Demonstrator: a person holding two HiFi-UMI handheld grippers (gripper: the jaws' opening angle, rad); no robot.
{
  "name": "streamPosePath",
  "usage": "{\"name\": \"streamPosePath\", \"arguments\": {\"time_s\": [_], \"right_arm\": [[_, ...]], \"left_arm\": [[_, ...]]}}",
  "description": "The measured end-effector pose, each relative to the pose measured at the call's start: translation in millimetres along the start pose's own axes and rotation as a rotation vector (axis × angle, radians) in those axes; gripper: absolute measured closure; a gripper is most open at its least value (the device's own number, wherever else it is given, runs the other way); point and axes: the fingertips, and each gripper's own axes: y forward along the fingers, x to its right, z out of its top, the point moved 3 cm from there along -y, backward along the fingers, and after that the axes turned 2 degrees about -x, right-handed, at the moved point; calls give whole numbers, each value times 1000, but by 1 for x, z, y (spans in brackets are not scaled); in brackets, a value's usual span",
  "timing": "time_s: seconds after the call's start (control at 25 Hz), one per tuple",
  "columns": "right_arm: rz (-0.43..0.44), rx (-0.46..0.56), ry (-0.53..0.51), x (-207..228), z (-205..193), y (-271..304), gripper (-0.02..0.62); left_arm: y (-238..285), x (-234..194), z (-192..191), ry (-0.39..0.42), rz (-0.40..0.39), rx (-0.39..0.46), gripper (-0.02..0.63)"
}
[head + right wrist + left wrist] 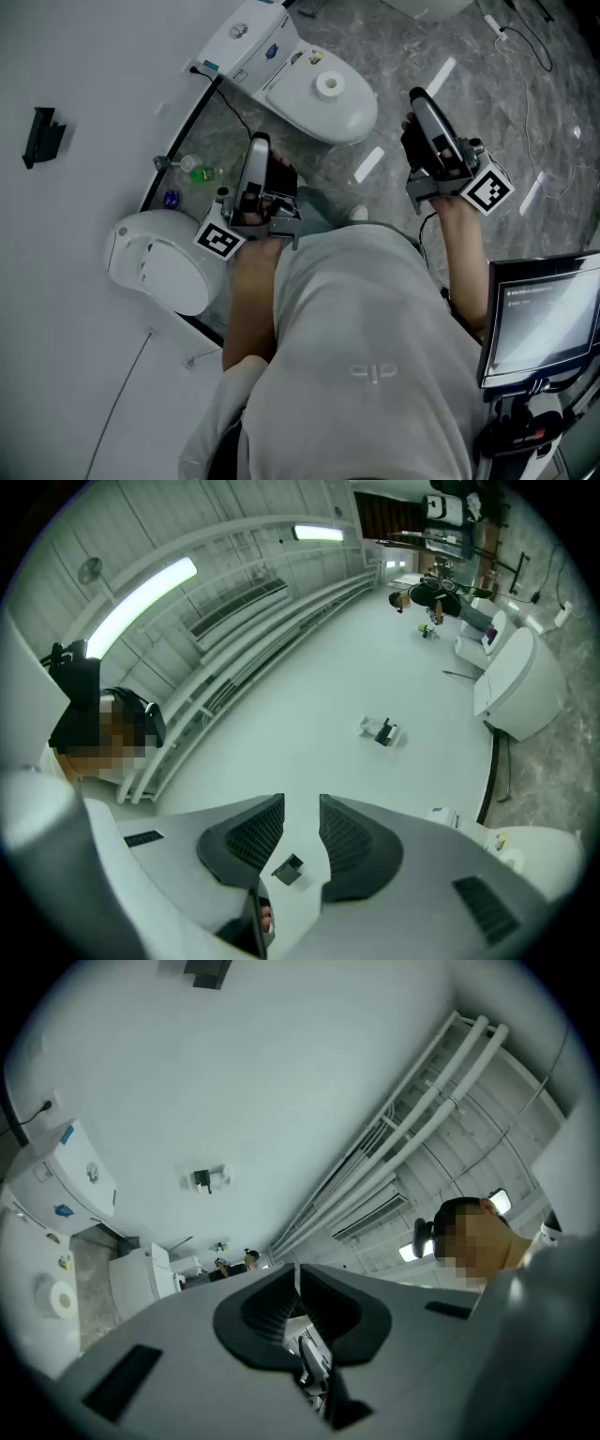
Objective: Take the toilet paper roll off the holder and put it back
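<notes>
Claw on left [260, 142] closed, claw on right [418, 96] slightly parted, both empty, raised toward wall [84, 66].

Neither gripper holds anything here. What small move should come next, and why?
Probably tip the right gripper down toward the toilet paper roll. The roll stands on the closed toilet lid, not on the black wall holder, which looks bare. The right gripper's jaws stand apart, empty, aimed up at the wall, while the left gripper is shut.
</notes>
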Motion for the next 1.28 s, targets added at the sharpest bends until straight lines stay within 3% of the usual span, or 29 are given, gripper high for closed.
{"name": "streamPosePath", "arguments": {"time_s": [0.12,0.2,0.36,0.6,0.76,0.92,1.04,1.28], "right_arm": [[-45,-59,-62,13,-11,13,491],[-113,-153,-114,37,-28,49,489],[-253,-426,-278,97,-67,120,482],[-345,-836,-491,209,-137,149,399],[-395,-1123,-601,280,-196,139,368],[-493,-1353,-675,281,-227,99,368],[-569,-1468,-701,286,-249,71,368],[-639,-1590,-684,338,-280,36,367]], "left_arm": [[-6,-16,11,-12,9,-24,598],[-5,-40,41,-24,25,-43,598],[-6,-85,97,-74,58,-28,598],[-33,-121,117,-61,150,10,598],[-59,-134,113,-65,269,70,598],[-95,-96,108,-128,345,171,598],[-119,-80,104,-167,384,207,598],[-138,-97,82,-188,456,251,598]]}}
